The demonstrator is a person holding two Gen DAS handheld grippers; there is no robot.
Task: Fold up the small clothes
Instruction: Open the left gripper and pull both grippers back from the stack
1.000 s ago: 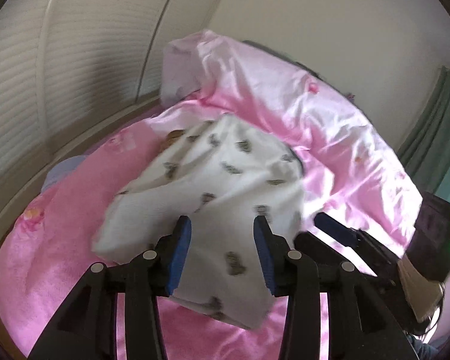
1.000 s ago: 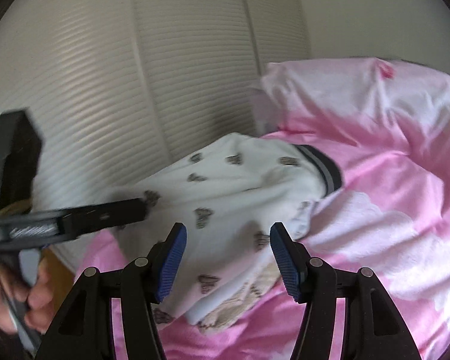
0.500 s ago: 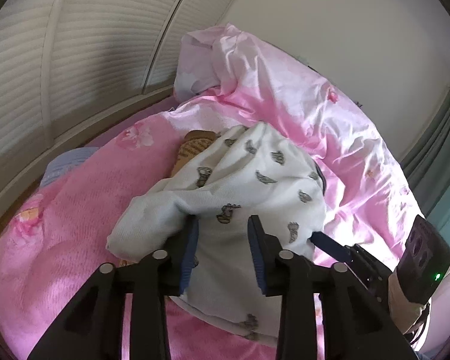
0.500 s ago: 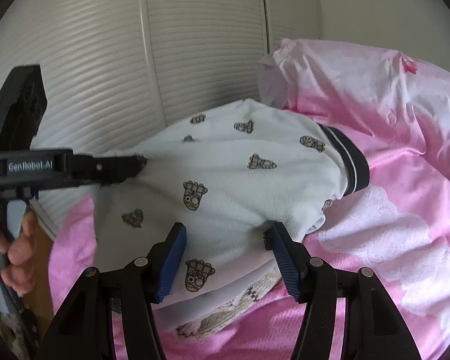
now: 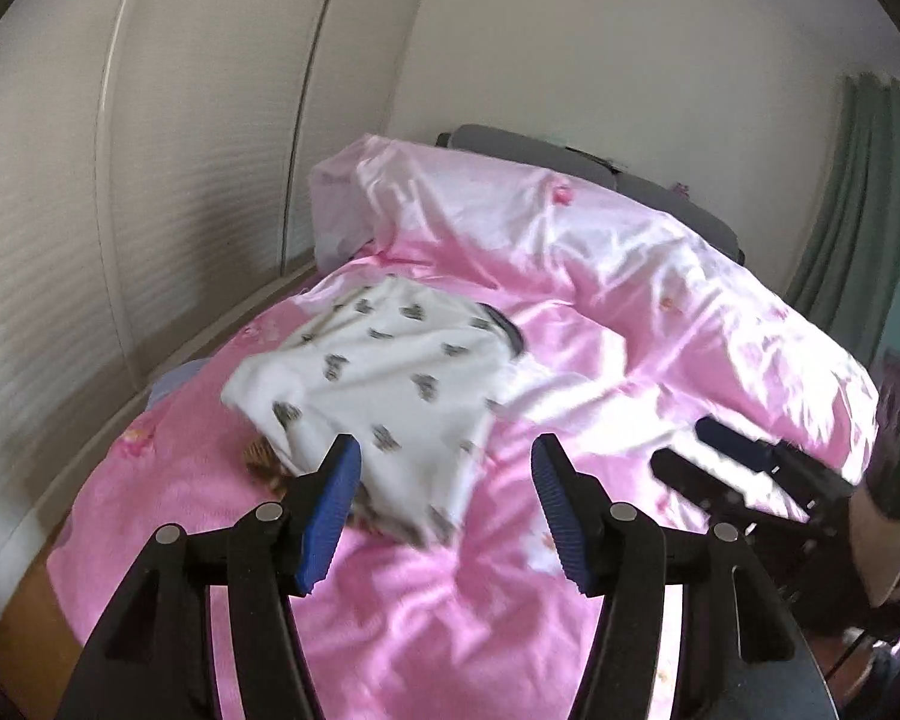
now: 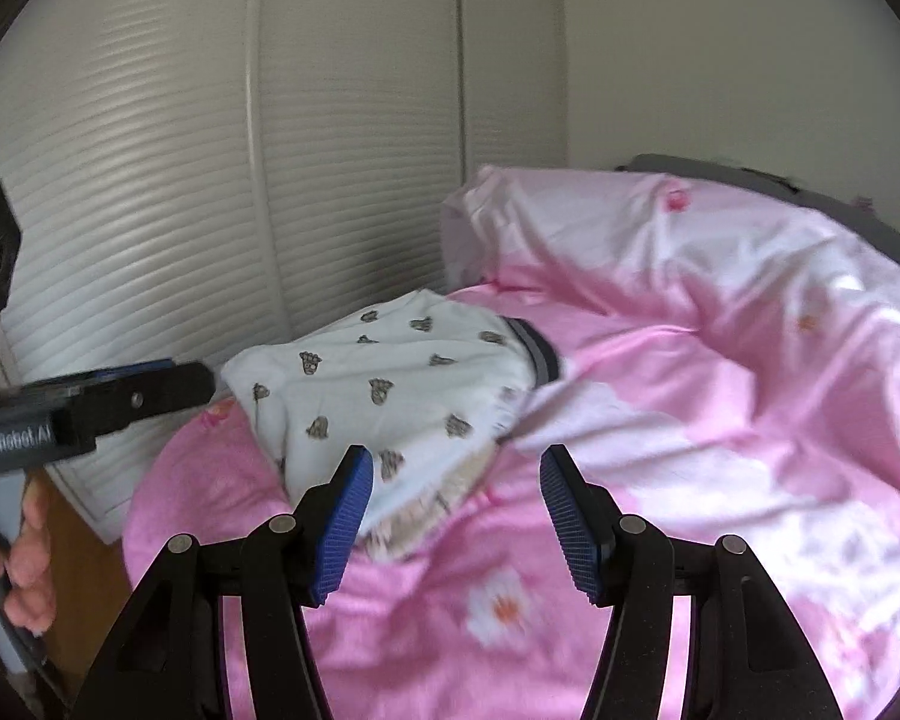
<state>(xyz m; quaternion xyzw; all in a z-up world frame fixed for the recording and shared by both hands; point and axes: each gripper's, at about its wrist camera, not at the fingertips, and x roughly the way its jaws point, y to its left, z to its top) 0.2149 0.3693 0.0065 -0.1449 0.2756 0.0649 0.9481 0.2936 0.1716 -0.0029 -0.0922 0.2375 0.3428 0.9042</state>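
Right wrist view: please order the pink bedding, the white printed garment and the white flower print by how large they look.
1. pink bedding, fills most of the lower frame
2. white printed garment
3. white flower print, though nearness to the camera enlarges it

My left wrist camera looks forward between the left gripper's spread fingers, angled down over the pink bed toward its far corner by the slatted wardrobe. My right wrist camera sits just to its right, facing the same way between the right gripper's fingers. Both views share the white printed shirt, near each lens, and each catches the other gripper at its edge.
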